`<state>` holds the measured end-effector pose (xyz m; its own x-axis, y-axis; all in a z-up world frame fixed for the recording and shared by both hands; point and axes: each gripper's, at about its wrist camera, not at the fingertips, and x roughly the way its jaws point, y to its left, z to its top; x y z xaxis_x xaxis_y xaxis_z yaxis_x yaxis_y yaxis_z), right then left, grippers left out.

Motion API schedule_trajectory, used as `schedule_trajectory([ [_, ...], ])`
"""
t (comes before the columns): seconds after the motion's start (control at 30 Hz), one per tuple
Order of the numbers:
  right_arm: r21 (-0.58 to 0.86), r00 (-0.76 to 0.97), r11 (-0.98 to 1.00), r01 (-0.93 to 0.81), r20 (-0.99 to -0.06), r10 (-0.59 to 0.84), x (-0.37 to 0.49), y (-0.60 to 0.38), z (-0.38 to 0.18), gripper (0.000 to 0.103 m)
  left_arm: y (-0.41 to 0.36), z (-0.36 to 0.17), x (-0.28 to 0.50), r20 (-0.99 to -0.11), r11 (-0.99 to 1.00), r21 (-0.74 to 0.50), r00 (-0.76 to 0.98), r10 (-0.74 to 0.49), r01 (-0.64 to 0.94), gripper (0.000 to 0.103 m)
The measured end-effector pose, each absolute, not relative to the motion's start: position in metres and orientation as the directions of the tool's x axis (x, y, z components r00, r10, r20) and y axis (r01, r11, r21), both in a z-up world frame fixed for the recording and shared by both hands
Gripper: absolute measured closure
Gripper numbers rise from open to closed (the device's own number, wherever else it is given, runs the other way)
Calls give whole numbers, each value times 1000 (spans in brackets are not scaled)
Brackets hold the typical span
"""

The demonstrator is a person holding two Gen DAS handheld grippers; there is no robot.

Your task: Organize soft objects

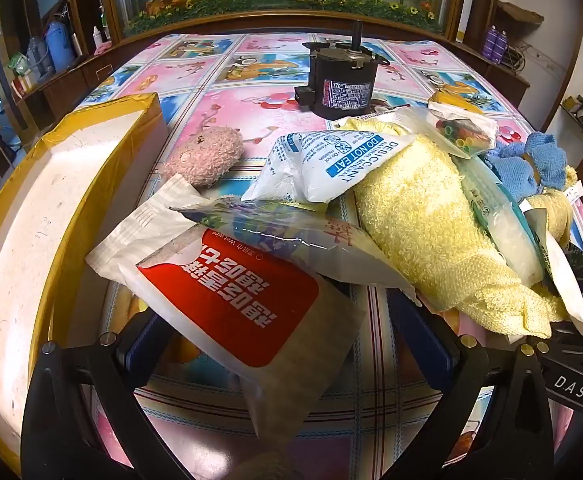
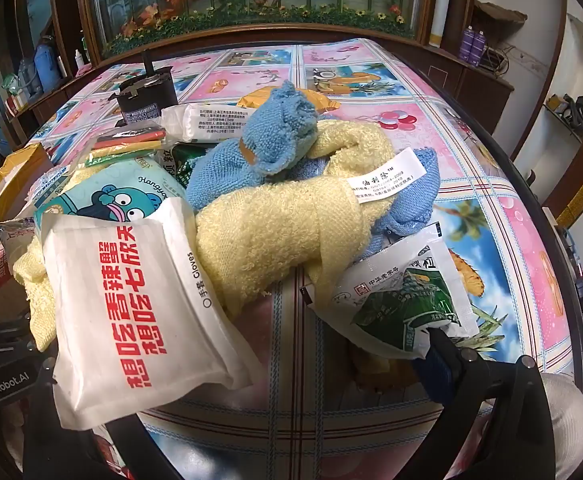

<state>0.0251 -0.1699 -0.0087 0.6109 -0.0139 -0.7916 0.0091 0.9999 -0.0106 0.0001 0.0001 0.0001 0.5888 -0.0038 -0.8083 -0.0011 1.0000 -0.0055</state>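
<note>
A pile of soft things lies on the patterned tablecloth. In the left wrist view I see a yellow towel [image 1: 431,220], a blue cloth [image 1: 531,164], a white desiccant bag [image 1: 331,164], a pink fuzzy pouch [image 1: 207,156] and a red-and-white wet-wipe packet [image 1: 231,304]. My left gripper [image 1: 291,344] is open, its fingers either side of that packet. In the right wrist view the yellow towel [image 2: 275,232] and blue cloth [image 2: 267,144] lie ahead. My right gripper [image 2: 251,368] is open, with a white gloves packet [image 2: 131,304] over its left finger and a green sachet [image 2: 407,300] by its right finger.
A white foam box with yellow tape [image 1: 51,216] stands at the left. A black motor [image 1: 339,76] stands at the back of the table. A cartoon tissue pack [image 2: 115,196], a bag of coloured straws [image 2: 131,140] and a white tissue pack [image 2: 211,120] lie in the pile.
</note>
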Motion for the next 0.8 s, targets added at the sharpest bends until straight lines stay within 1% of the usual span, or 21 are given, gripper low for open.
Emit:
schedule_trajectory([
  [0.8, -11, 609, 1000, 9, -793, -14, 25, -170, -9, 0, 0, 0, 0, -809, 1000, -8, 588, -5, -1, 0],
])
